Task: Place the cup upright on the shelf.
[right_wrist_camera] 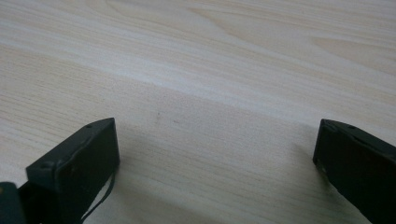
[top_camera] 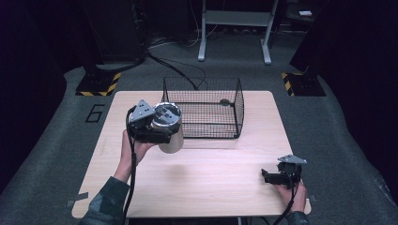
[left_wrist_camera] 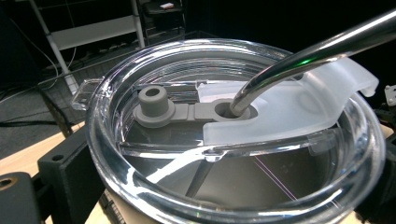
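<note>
1. Dark room, grey floor, pale wooden table (top_camera: 197,183) in the middle; yellow-black striped plates and a metal stand at the back.
2. Left gripper (top_camera: 149,125) held up over the table's left part, forearm rising from the lower edge, grey three-cornered plate on top, cable trailing down along the sleeve.
3. Clamped on a metal cup (top_camera: 169,129), jaws pressed to its sides just under the rim; seen from the left gripper view, left jaw block hard against the cup wall.
4. Cup upright or nearly so, lifted off the table as far as can be told, just beside the near left corner of a black wire basket (top_camera: 202,108).
5. Clear lid (left_wrist_camera: 233,140) on the cup, with a grey plug (left_wrist_camera: 154,105), a frosted tab (left_wrist_camera: 299,107) and a metal straw (left_wrist_camera: 308,53) going down through the lid's hole and leaning up to the right.
6. Basket standing on the far middle of the table, open at the top, a small dark thing at its back wall too small to make out.
7. Right gripper (top_camera: 270,177) low at the near right corner, hand behind it, pointing left along the table.
8. Jaws spread wide in the right gripper view, nothing but bare wood between them, tips close to the surface.
9. Right gripper well apart from cup and basket; bare table between.
</note>
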A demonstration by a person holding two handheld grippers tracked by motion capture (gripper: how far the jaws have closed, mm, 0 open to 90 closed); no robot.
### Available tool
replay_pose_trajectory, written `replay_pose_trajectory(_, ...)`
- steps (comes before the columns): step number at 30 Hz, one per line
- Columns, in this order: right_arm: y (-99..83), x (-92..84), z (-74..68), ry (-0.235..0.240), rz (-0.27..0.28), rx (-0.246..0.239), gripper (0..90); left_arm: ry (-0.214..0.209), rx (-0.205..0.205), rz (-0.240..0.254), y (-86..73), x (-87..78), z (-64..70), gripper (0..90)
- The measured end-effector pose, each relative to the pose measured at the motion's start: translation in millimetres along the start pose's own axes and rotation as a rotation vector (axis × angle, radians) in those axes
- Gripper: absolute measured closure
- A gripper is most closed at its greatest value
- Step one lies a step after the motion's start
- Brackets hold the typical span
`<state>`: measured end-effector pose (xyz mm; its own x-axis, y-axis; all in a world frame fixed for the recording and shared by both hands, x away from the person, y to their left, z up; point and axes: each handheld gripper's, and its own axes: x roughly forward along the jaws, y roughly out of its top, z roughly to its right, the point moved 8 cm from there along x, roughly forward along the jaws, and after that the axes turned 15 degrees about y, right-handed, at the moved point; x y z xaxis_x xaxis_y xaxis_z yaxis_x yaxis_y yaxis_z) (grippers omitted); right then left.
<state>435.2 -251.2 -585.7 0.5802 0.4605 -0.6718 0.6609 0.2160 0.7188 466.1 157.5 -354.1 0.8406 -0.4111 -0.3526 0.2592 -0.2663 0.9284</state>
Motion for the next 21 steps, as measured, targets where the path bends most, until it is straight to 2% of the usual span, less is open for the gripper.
replay_pose_trajectory(8, 0.1, 0.1, -0.1, 0.000, 0.001, 0.002, 0.0, -0.017, 0.004, 0.017, 18.6, 8.4, 5.3, 4.0)
replay_pose_trajectory(21, 0.2, 0.1, 0.0, -0.002, 0.002, 0.004, 0.1, -0.022, 0.011, 0.024, 46.4, 24.5, 5.5, 4.0)
